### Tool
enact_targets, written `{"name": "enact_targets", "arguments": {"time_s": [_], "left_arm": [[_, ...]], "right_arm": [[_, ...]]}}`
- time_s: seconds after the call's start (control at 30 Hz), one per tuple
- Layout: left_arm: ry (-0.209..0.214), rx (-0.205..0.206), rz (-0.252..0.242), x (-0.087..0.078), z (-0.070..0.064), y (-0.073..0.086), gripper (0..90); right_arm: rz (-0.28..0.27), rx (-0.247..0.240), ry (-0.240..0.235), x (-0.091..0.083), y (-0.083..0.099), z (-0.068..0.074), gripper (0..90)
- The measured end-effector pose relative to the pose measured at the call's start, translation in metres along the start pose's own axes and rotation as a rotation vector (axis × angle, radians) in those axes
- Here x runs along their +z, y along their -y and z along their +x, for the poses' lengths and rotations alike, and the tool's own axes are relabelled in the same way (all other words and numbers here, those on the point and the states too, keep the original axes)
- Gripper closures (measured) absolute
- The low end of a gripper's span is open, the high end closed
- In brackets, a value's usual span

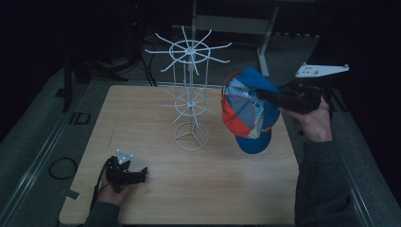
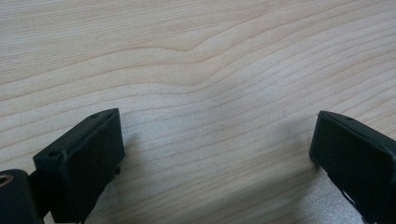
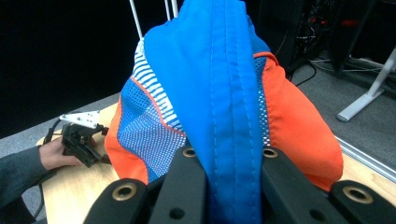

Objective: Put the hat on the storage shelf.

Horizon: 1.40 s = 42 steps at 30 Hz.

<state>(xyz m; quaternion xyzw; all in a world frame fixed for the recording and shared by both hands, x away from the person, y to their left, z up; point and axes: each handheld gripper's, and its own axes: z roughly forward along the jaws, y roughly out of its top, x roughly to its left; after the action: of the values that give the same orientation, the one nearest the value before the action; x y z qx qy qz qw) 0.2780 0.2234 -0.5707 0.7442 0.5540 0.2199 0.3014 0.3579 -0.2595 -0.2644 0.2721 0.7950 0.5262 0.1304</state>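
Your left gripper [image 1: 140, 174] rests low on the wooden table [image 1: 198, 189] near its front left corner, jaws spread wide apart with only bare wood grain between them.

Toward the middle of the table stands a white wire display rack [image 1: 190, 94]: a round ring base, a thin upright pole and two tiers of radiating prongs, the upper tier wider than the lower.

Just right of the rack, your right gripper [image 1: 265, 94] holds a baseball cap [image 1: 248, 111] up in the air above the right side of the table, clear of the surface. The cap has bright blue panels, orange panels, white-and-blue striped and mesh sections, and a blue brim hanging downward. In the right gripper view, the jaws are clamped on a stitched blue fold of the cap [image 3: 224, 93].
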Motion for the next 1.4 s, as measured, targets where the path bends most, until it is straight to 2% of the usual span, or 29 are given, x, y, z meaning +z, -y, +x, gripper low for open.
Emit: {"name": "enact_targets", "arguments": {"time_s": [0.3,0.8,1.4], "left_arm": [[0.000,0.000,0.000,0.000,0.000,0.000,3.1],[0.000,0.000,0.000,0.000,0.000,0.000,3.1],[0.000,0.000,0.000,0.000,0.000,0.000,3.1]], "right_arm": [[-0.009,-0.003,-0.008,0.002,0.000,0.000,87.6],[-0.071,-0.004,-0.019,-0.005,-0.005,0.002,87.6],[-0.114,-0.005,-0.027,-0.010,-0.011,0.003,87.6]]}}
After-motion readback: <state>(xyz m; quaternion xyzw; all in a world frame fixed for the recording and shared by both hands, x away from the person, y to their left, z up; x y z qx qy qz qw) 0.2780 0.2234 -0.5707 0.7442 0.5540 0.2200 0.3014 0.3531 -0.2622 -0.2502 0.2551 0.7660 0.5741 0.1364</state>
